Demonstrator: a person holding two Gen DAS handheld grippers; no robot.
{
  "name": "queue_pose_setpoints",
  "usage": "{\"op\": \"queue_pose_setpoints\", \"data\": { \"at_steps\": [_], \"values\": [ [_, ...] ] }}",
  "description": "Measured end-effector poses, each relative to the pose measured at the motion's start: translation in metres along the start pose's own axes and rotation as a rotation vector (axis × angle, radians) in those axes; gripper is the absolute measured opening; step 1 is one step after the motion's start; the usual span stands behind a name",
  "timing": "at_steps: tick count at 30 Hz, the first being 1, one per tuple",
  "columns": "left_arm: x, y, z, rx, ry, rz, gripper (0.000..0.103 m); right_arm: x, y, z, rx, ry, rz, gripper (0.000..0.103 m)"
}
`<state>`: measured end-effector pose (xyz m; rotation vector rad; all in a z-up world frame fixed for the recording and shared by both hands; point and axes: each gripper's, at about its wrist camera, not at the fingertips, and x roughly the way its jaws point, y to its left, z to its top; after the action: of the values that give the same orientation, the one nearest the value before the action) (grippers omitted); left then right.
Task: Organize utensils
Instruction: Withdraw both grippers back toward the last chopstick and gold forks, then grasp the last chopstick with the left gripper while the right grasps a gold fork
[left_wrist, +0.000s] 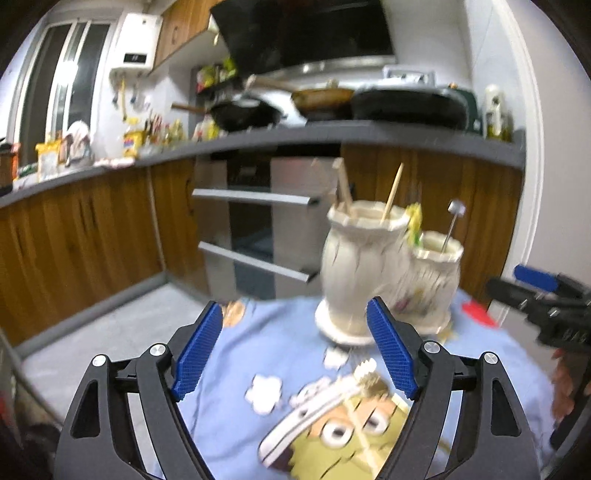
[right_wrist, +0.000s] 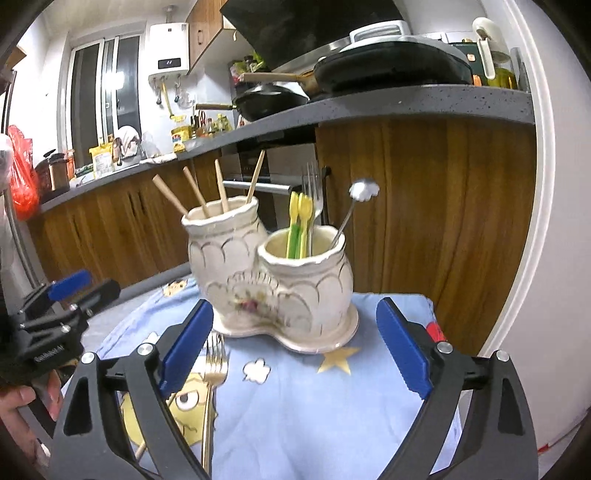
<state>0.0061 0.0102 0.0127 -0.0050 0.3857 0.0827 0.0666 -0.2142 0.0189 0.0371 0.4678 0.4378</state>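
The right tool (right_wrist: 293, 349) hangs wide open and empty over the blue cloth (right_wrist: 332, 406), and the left tool (left_wrist: 295, 350) gapes empty too. A gold fork (right_wrist: 214, 373) lies flat just beside the right tool's left pad — lower onto its thin handle, pinch squarely, lift level. Beyond stands the double ceramic holder (right_wrist: 273, 280); its nearer cup, with forks and spoon, looks the likely home — tines up

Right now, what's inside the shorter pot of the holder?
The shorter pot holds yellow-green plastic forks, a metal fork and a flower-ended metal utensil. Its wall hides their lower ends.
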Motion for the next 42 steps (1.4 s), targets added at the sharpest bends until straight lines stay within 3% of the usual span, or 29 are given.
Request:
{"op": "queue_pose_setpoints", "data": {
  "at_steps": [7, 12, 18, 19, 21, 23, 30, 35, 42],
  "values": [
    [-0.005, 0.0, -0.018, 0.028, 0.085, 0.026, 0.081, 0.006, -0.002, -0.013, 0.004, 0.055, 0.028, 0.089],
    [-0.003, -0.011, -0.028, 0.063, 0.186, -0.006, 0.081, 0.017, -0.009, -0.018, 0.012, 0.11, 0.029, 0.089],
    [0.011, -0.031, -0.041, 0.109, 0.308, -0.062, 0.08, 0.027, -0.007, -0.023, 0.007, 0.188, 0.094, 0.086],
    [0.013, -0.032, -0.042, 0.11, 0.323, -0.07, 0.078, 0.03, -0.004, -0.026, -0.008, 0.212, 0.116, 0.081],
    [0.018, -0.034, -0.045, 0.105, 0.365, -0.098, 0.059, 0.035, 0.002, -0.031, -0.03, 0.256, 0.154, 0.073],
    [0.021, -0.034, -0.047, 0.083, 0.403, -0.15, 0.048, 0.039, 0.009, -0.037, -0.054, 0.301, 0.192, 0.056],
    [0.023, -0.047, -0.051, 0.114, 0.464, -0.193, 0.032, 0.043, 0.032, -0.048, -0.137, 0.359, 0.261, 0.033],
    [0.034, -0.05, -0.057, 0.144, 0.511, -0.18, 0.03, 0.047, 0.038, -0.052, -0.158, 0.395, 0.283, 0.031],
    [0.038, -0.043, -0.06, 0.204, 0.509, -0.171, 0.009, 0.054, 0.051, -0.06, -0.204, 0.435, 0.284, 0.031]
  ]
}}
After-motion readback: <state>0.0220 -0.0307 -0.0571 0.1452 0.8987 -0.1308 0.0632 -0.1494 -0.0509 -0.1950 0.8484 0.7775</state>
